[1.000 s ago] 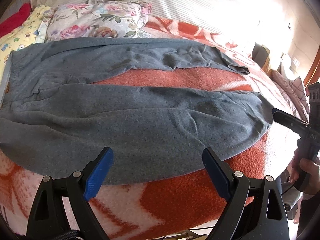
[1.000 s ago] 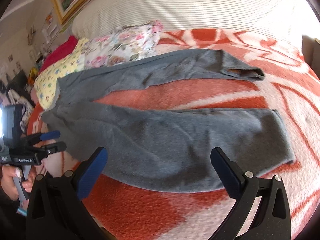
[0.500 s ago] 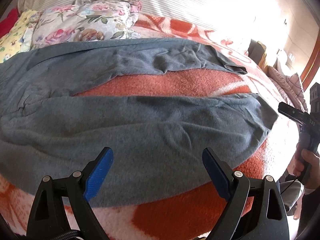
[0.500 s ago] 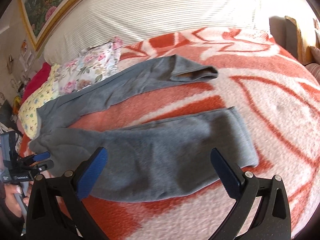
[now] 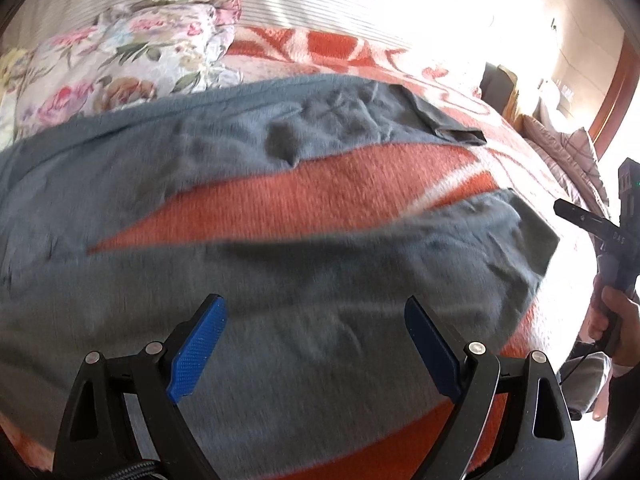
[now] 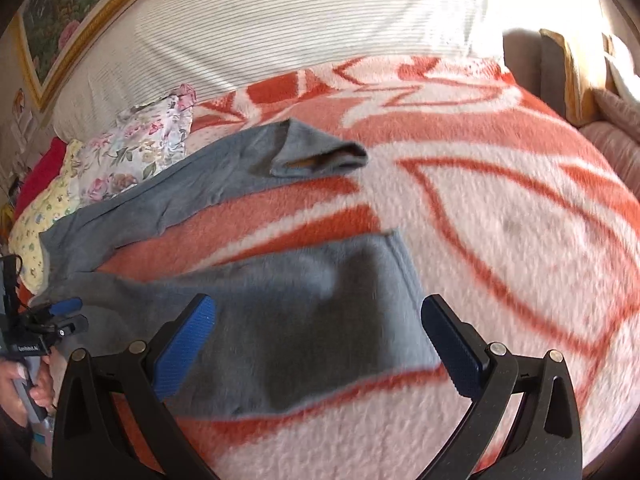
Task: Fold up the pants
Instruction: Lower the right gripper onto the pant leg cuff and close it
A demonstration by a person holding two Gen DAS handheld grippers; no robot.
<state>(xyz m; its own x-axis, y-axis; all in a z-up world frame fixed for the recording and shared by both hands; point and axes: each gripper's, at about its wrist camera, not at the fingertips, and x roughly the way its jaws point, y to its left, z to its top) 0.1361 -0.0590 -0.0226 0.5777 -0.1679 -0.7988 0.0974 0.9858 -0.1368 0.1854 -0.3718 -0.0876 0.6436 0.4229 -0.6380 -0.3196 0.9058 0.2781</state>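
right wrist alone shows framed painting (image 6: pixel 60 24); pants (image 6: pixel 280 300) flat.

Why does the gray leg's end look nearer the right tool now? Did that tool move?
Yes. The right tool moved toward the cuff end of the pants; the flowered pillow now sits farther left.

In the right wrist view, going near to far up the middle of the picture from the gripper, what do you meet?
Right gripper, open → near pant leg → strip of orange-and-white blanket → far pant leg's cuff → more blanket → striped white headboard.
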